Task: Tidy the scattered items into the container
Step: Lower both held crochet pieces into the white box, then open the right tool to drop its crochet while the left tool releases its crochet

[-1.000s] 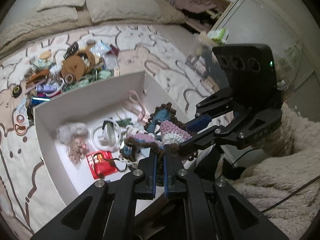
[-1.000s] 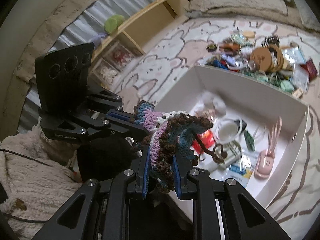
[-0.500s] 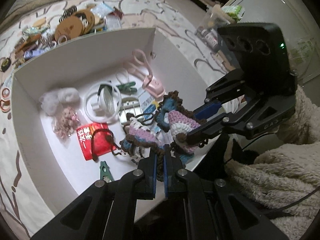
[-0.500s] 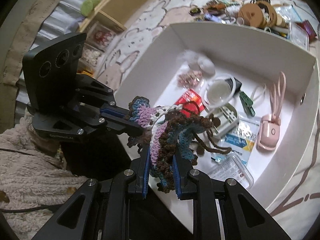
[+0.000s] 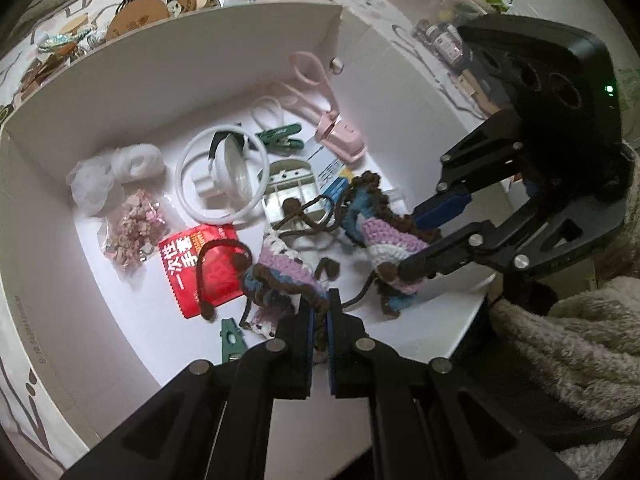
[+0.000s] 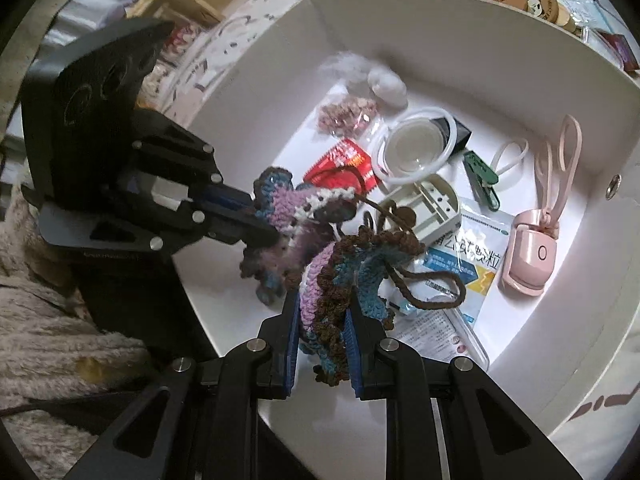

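The left gripper (image 5: 319, 312) and right gripper (image 6: 322, 322) are each clamping an end of the crocheted piece (image 6: 340, 276), hanging it over the white box (image 5: 120, 80). Below it, a red packet (image 5: 200, 264) is showing white Chinese characters, too distorted to read. Only the right wrist view is showing a blue-and-white medicine sachet (image 6: 468, 256) beside the pink fan (image 6: 532, 256).

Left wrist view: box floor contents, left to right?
White gauzy pouch → clear bag of pink beads → red printed sachet → white plastic ring → green clothes peg → pink handheld fan.
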